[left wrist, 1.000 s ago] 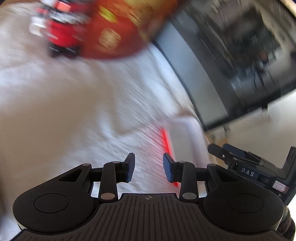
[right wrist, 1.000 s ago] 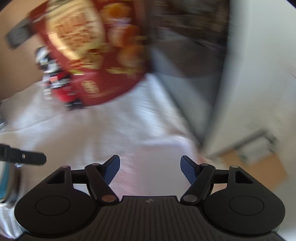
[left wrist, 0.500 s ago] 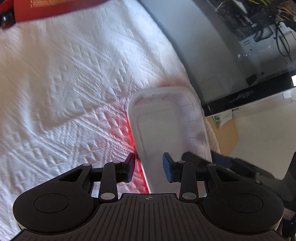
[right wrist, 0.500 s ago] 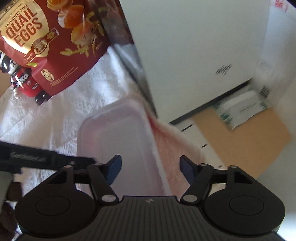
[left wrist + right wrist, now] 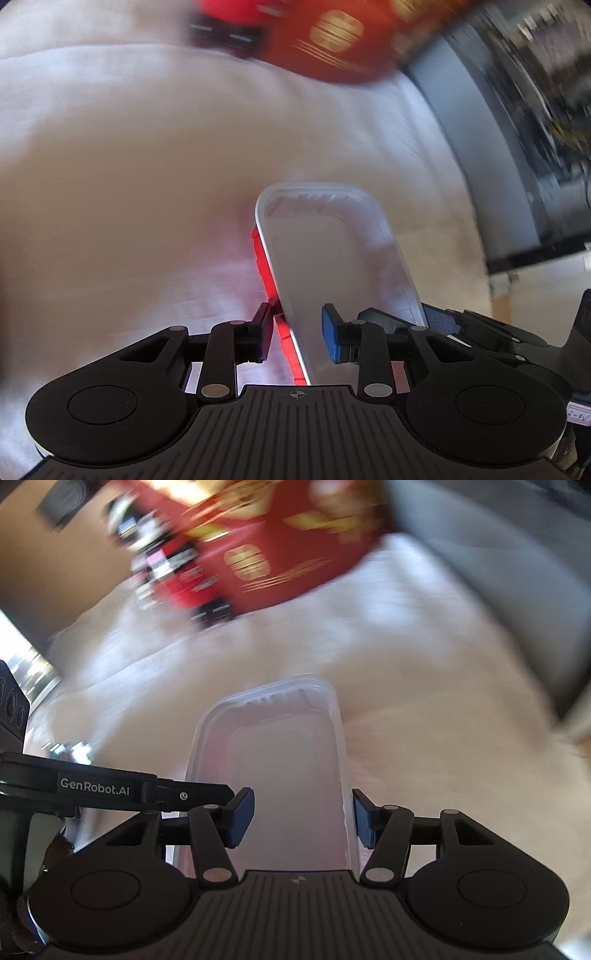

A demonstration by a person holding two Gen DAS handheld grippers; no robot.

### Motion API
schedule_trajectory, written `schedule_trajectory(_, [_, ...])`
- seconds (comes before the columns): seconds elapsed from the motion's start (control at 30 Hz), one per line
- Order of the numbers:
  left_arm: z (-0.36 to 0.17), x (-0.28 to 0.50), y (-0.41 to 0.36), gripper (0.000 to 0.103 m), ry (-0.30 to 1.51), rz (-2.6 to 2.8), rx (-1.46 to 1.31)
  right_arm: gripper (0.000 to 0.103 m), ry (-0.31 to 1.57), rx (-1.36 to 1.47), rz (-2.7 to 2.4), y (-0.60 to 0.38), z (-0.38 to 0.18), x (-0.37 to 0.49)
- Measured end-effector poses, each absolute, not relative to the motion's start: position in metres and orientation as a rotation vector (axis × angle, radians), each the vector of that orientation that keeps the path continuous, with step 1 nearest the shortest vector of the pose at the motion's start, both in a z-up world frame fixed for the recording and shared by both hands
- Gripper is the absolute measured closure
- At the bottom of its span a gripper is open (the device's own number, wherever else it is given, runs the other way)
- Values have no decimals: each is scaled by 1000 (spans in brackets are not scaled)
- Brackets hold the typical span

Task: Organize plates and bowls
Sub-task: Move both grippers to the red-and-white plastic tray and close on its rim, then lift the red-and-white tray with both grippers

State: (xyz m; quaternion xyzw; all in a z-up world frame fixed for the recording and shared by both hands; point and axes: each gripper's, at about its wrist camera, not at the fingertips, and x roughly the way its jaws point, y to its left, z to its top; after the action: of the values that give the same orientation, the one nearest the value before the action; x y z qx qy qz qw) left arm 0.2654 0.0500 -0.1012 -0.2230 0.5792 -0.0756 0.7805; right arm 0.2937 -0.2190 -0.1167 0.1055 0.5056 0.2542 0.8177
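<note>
Cloth (image 5: 424, 701) clear; red bag (image 5: 280, 542) far end.

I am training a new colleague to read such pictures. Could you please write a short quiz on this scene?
1. True or false: the clear plastic container holds food.
2. Which colour shows under its left edge? A) red B) green C) blue
3. What large item stands at the far end of the white cloth?
Key: 1 false, it is empty; 2 A, a red strip; 3 a red snack bag.
</note>
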Motion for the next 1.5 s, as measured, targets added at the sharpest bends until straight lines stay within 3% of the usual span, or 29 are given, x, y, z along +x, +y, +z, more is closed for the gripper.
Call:
schedule_trajectory(0.27, [-105, 217, 109, 71, 1245, -24, -496, 45, 1180, 161, 716, -144, -126, 268])
schedule_trajectory(0.67, [-120, 220, 99, 73, 1292, -79, -491, 40, 1199, 290, 636, -178, -139, 272])
schedule_trajectory(0.97, [-122, 219, 106, 78, 1298, -79, -526, 1, 1272, 403, 690, -170, -143, 284])
schedule_trajectory(1.07, [-125, 219, 112, 85, 1299, -70, -549, 0, 1300, 439, 672, -168, -144, 289])
schedule_trajectory(1.33, [-130, 214, 122, 85, 1277, -73, -606, 0, 1319, 588, 622, -179, -150, 292])
schedule_trajectory(1.5, [-129, 213, 120, 85, 1264, -69, -601, 0, 1329, 530, 674, -177, -149, 295])
